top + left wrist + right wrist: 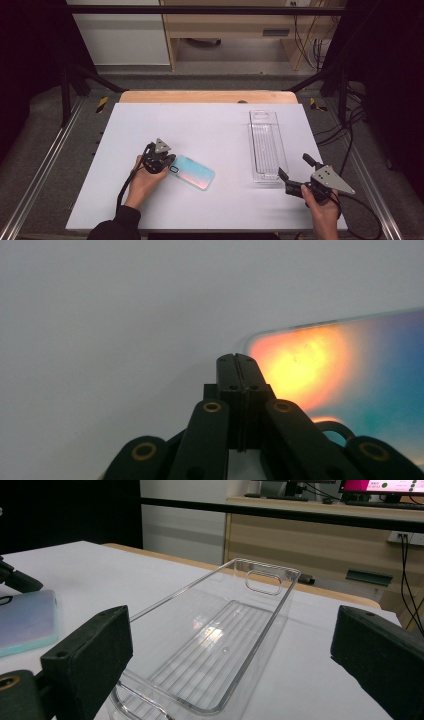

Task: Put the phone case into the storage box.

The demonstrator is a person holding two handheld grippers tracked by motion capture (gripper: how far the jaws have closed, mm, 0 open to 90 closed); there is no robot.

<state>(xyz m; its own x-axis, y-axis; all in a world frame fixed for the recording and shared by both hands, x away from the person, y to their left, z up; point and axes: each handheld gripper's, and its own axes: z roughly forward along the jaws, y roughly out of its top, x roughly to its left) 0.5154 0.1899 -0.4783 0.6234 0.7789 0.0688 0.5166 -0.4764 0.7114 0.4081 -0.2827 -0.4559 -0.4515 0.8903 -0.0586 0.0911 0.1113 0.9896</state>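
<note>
An iridescent blue-pink phone case (193,172) lies flat on the white table top (200,125), left of centre. My left gripper (171,161) rests at the case's left end, by its camera cutout. In the left gripper view its jaws are pressed together, the gripper (237,360) shut with nothing visible between them, and the case (345,365) glows just to their right. A clear plastic tray (266,145) lies lengthwise at the right. My right gripper (294,166) stands open just off the tray's near end. In the right gripper view the gripper (232,645) frames the empty tray (225,645).
The white top ends close to both hands at the front edge. A wooden strip (207,96) runs along the back, with a metal frame rail (45,165) at the left. Cables (350,125) hang at the right. A wooden desk (320,525) stands beyond the table.
</note>
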